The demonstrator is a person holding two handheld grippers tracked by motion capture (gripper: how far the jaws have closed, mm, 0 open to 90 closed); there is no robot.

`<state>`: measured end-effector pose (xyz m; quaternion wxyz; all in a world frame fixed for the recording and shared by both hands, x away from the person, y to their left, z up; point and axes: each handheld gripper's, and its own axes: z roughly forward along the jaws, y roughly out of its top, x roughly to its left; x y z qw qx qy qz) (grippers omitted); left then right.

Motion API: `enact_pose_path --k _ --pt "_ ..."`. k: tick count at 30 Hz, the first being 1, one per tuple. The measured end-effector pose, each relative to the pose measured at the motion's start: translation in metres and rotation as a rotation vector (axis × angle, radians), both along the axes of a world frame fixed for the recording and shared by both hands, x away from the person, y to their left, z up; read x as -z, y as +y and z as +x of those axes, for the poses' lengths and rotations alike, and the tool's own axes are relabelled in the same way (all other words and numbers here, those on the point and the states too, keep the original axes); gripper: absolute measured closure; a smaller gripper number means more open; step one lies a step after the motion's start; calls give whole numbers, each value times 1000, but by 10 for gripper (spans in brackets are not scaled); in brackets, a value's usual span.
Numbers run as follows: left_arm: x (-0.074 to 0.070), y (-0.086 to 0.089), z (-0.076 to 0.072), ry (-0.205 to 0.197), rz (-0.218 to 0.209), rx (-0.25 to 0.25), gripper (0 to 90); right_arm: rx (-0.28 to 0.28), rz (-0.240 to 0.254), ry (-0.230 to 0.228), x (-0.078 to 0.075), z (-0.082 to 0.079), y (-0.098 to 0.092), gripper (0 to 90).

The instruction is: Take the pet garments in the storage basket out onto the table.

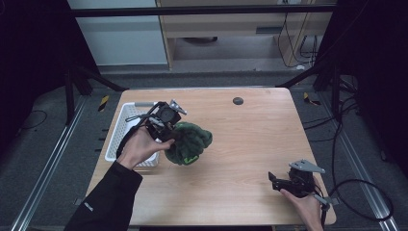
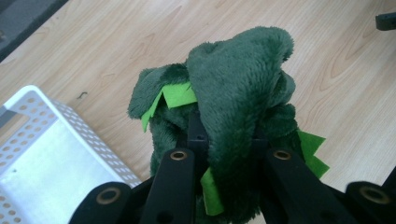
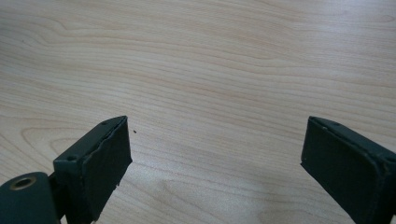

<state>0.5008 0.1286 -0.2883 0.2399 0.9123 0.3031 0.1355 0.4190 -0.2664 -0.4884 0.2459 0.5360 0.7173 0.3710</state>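
While my left gripper (image 1: 174, 131) is clamped on the green plush toy (image 1: 188, 142) just beside the white basket (image 1: 126, 123), dropping it in remains; my right gripper (image 1: 279, 182) rests wide apart, empty.

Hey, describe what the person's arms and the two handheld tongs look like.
The left tongs are black, with a round dial-like part and a grey three-cornered plate on top; brass-coloured rivets sit in their black jaws. The left arm wears a black long sleeve with a small pale mark. The right tongs are black too, with a grey three-cornered plate, flat rectangular pads, and a black cable trailing off the table.
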Motion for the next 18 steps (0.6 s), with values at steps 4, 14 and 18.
enact_pose_path --k 4,14,18 --pt "5 -8 1 11 -1 12 792 3 -1 -2 0 0 -1 83" --pt "17 -32 2 29 18 57 791 5 6 -1 -1 0 -1 82" --pt "22 -42 3 37 13 72 791 8 2 -3 0 0 -2 82"
